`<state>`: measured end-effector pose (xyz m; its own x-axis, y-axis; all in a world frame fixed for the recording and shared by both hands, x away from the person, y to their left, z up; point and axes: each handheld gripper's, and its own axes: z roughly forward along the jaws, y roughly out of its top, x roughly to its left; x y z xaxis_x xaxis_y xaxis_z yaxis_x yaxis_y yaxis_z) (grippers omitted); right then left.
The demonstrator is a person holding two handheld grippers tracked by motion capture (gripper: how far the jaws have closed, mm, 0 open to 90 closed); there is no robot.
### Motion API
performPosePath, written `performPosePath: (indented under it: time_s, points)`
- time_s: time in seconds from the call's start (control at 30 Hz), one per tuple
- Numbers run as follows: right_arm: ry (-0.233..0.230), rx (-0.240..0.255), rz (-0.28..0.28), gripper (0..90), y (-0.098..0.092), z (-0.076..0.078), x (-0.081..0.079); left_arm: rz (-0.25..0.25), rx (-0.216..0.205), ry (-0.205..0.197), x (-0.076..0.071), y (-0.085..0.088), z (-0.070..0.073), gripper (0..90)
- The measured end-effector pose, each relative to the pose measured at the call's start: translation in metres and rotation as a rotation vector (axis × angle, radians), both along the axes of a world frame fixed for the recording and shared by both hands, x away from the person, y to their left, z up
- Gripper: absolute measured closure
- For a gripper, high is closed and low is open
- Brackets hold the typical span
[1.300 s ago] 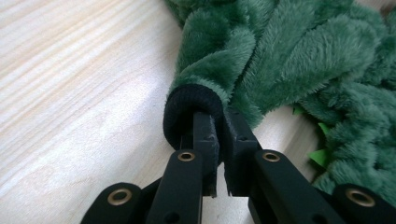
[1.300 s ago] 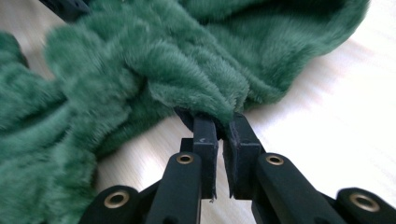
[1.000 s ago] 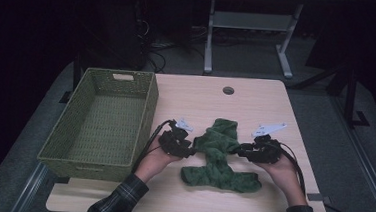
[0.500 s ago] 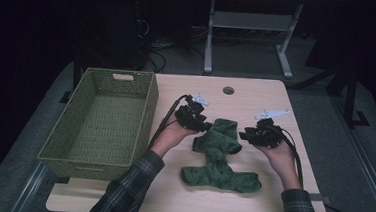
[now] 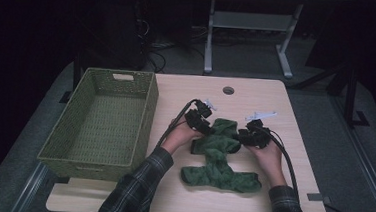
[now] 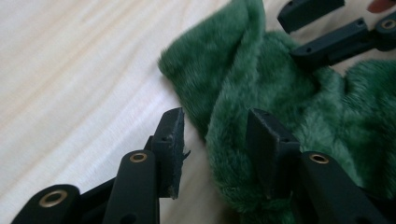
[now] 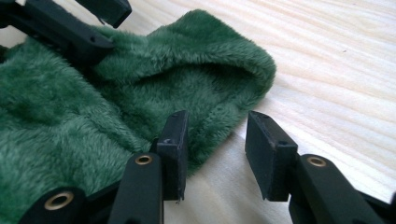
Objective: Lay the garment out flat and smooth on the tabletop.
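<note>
The green fleece cloth (image 5: 221,158) lies rumpled on the light wooden tabletop (image 5: 256,98), roughly at the middle of its near half, with its long axis running from 12 o'clock, where a narrower folded end points away from the person, down to 6 o'clock, where it spreads into a wider band. The left gripper (image 5: 200,128) sits at the upper part's 9 o'clock edge and the right gripper (image 5: 247,136) at its 3 o'clock edge, so the cloth lies between them and each is about equally near its own side. In the left gripper view, the left gripper's jaws stand parted with a fold of fleece pushing into the gap from the 3 o'clock jaw; nothing is pinched. In the right gripper view, the right gripper's jaws are likewise spread, the 9 o'clock jaw resting against the cloth's hem and the 3 o'clock jaw over bare wood, gripping nothing. The woven green basket (image 5: 104,117) stands empty, just off the cloth's 9 o'clock side, beyond the left hand (image 5: 179,135). Likely each gripper needs to close inward on its own edge.
</note>
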<state>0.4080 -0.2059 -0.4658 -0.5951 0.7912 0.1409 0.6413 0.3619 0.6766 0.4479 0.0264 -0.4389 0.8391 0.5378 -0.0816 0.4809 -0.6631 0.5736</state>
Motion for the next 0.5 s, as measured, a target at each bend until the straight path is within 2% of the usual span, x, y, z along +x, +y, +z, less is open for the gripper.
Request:
performPosePath:
  time_s: [0.13,0.23,0.3,0.4,0.43,0.5]
  points:
    - [0.006,-0.016,0.004,60.7,0.0042,-0.003,-0.0001,-0.003,0.021,0.016,-0.0022,0.0028,-0.006,55.8]
    - [0.002,-0.024,0.003,63.9,0.0064,-0.0028,-0.001,-0.002,0.025,0.021,-0.0029,0.004,-0.0082,58.9]
    - [-0.004,-0.031,0.006,67.9,0.0076,-0.0028,-0.0016,-0.006,0.029,0.016,-0.0042,0.0049,-0.0082,66.3]
    - [0.0,-0.024,0.021,78.5,0.0087,-0.0031,-0.0018,-0.005,0.042,0.011,-0.0071,0.0063,-0.0069,76.4]
    - [0.006,-0.021,0.024,83.2,0.0088,-0.003,-0.0019,-0.001,0.046,0.003,-0.0081,0.0073,-0.0057,79.7]
    - [0.013,-0.023,0.032,86.7,0.0092,-0.0029,-0.0026,0.017,0.036,-0.023,-0.0105,0.0106,-0.0027,83.4]
